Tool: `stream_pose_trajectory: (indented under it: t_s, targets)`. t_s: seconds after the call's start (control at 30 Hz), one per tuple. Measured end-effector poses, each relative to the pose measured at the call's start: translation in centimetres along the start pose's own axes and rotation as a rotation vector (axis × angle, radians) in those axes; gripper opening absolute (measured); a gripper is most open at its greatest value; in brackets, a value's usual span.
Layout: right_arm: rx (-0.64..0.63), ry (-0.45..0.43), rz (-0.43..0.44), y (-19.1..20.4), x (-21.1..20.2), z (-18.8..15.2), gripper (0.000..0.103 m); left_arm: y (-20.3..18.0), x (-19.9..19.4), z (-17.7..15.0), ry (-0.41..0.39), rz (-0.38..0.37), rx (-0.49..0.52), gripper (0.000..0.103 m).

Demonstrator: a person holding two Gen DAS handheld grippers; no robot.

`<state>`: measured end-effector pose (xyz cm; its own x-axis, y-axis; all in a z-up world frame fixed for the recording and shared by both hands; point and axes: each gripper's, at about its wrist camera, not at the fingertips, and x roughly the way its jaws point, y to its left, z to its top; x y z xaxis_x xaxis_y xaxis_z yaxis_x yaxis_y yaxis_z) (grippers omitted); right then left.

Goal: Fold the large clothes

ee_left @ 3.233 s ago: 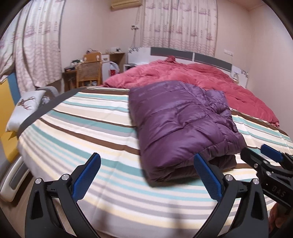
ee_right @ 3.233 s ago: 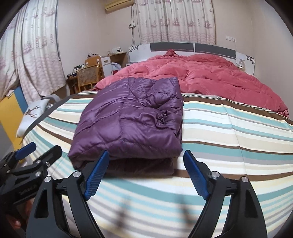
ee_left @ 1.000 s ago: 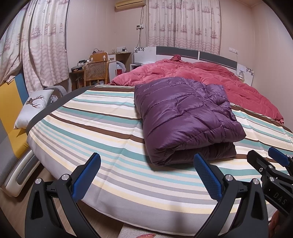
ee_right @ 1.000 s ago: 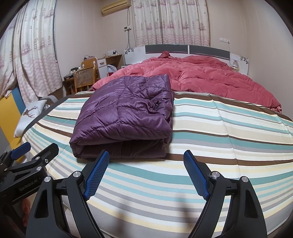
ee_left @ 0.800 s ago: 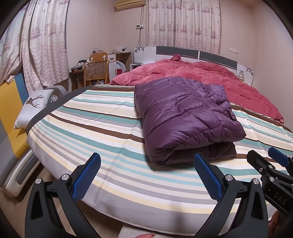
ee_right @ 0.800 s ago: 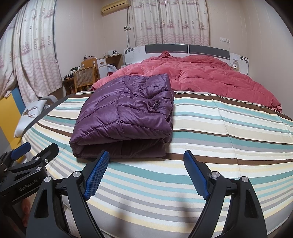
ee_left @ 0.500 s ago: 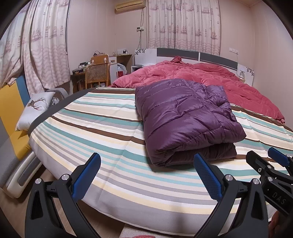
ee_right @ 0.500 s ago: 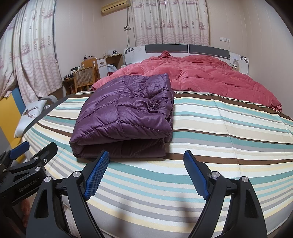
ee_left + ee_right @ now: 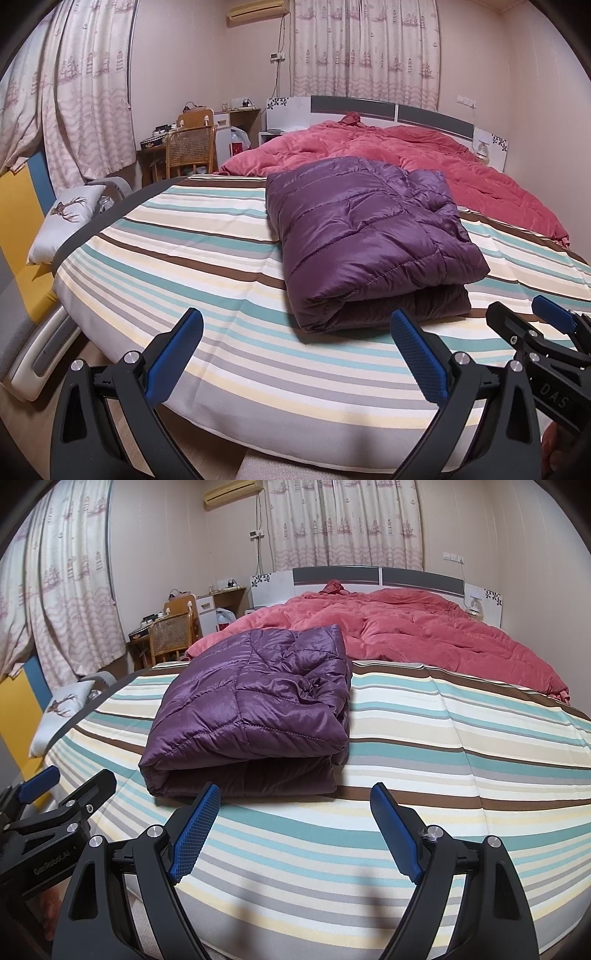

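Observation:
A purple quilted down jacket [image 9: 365, 236] lies folded into a thick rectangular bundle on the striped bedsheet [image 9: 184, 266]; the right wrist view shows the jacket [image 9: 251, 716] left of centre. My left gripper [image 9: 295, 332] hangs open near the bed's foot, short of the bundle, with nothing between its blue pads. Beside it, my right gripper [image 9: 293, 806] is also open and empty, its left pad [image 9: 195, 830] just short of the jacket's near fold. Each gripper appears at the edge of the other's view.
A crumpled red duvet [image 9: 406, 155] covers the far half of the bed up to the headboard [image 9: 369, 110]. At the left stand a wicker chair [image 9: 190, 151], a desk and a deer-print cushion [image 9: 66, 221]. Curtains hang on the left and back walls.
Since three seconds ago both grippers have drawn back from the bed, so its foot edge now shows. Over the last second nothing has visibly moved.

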<state>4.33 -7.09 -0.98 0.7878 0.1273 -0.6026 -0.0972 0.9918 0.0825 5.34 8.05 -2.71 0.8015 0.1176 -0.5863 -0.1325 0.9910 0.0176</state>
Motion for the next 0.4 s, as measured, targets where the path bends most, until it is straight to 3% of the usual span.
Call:
stream_pose_trajectory:
  t_s: [0.27, 0.33, 0.4]
  targets:
    - [0.015, 0.019, -0.003, -0.3, 0.5, 0.0, 0.084, -0.3, 0.5, -0.1, 0.011, 0.018, 0.019, 0.101]
    - [0.04, 0.03, -0.014, -1.0, 0.9, 0.1, 0.095, 0.1, 1.1, 0.0, 0.022, 0.026, 0.008, 0.101]
    - [0.067, 0.039, -0.037, -2.5, 1.6, 0.4, 0.096, 0.9, 2.0, 0.2, 0.034, 0.062, 0.003, 0.101]
